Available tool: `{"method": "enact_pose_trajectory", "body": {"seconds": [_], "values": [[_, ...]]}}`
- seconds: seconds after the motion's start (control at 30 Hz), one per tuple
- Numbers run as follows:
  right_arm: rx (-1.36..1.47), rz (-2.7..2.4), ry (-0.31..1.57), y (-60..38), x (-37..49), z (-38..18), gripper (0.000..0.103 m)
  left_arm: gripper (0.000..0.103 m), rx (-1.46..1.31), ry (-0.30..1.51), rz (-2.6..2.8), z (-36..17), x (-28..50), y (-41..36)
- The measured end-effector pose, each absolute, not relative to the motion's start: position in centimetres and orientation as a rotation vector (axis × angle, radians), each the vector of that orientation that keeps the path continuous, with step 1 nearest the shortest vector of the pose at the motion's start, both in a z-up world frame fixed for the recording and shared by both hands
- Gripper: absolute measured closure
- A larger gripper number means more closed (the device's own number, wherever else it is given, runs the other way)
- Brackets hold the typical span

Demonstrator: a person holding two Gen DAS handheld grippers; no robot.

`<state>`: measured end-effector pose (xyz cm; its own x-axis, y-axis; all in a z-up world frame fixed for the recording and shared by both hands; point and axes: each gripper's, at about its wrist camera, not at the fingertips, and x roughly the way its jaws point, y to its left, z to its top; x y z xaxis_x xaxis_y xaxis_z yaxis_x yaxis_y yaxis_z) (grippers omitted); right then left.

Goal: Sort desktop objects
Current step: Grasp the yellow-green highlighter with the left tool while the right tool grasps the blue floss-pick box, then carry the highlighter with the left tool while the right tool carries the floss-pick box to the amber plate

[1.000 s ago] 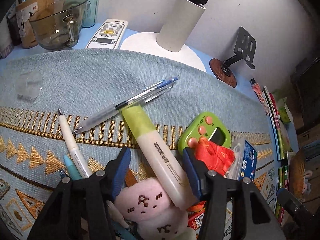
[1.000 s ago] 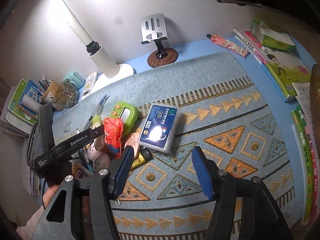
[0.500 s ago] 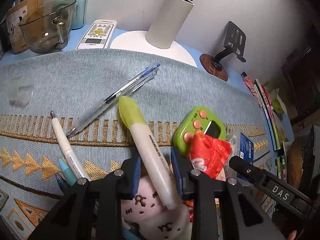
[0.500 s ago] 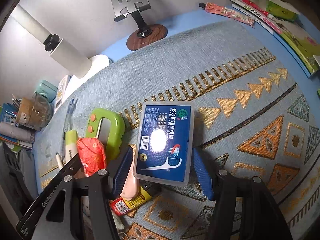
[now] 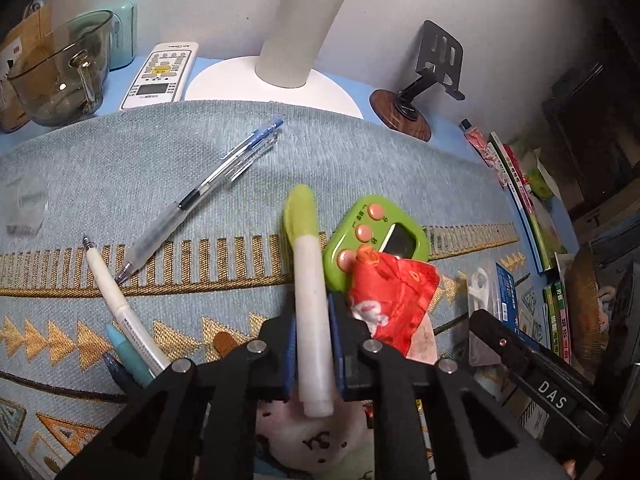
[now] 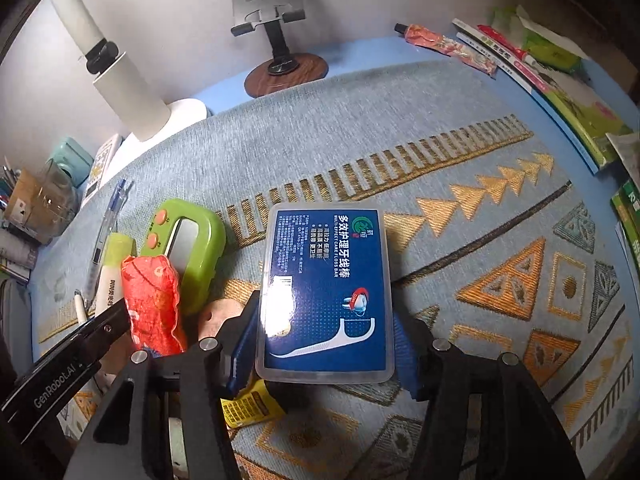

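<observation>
left hand-held gripper: the left hand-held gripper was clenched on the highlighter, pads pinching the white barrel, green cap pointing away from the camera
right hand-held gripper: the right hand-held gripper had its jaws closing around the floss pick box; the box sat between the blue pads but I couldn't tell if they were actually pressing yet
progress: barely started imo, nothing looked put away, just two things getting picked out of the pile
still in the pile: green timer with a red packet lying over its near corner, and a pink plush toy under the left jaws
loose pens: clear gel pen lay by itself on the cloth, white pen and a couple of teal ones were bunched at the lower left
where stuff goes: honestly couldn't tell, but there was a glass jug and a cardboard holder at the back left
surface: worktop was light blue, mostly covered by a woven blue-grey mat with gold triangles and stripes
back edge: remote control, white lamp base, phone stand on a wooden disc
right side: books stacked along the edge and a tube
room: plain pale wall behind, dim at the corners
</observation>
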<state>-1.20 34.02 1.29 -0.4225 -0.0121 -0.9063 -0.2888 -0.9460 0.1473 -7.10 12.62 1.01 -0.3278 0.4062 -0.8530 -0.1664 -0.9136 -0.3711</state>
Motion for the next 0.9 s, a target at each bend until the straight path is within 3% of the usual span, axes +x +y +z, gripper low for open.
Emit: {"method": "enact_pose_trajectory", "body": {"seconds": [0.5,0.9], "values": [[-1.524,2.3,0.63,43.7,7.9,1.2,0.045,0.093,-1.445,-0.255,2.125,5.4,-2.2,17.6],[-1.503,2.294,0.542,44.6,11.4,0.5,0.045,0.093,-1.43,-0.088,1.94,3.9,2.5,23.8]]}}
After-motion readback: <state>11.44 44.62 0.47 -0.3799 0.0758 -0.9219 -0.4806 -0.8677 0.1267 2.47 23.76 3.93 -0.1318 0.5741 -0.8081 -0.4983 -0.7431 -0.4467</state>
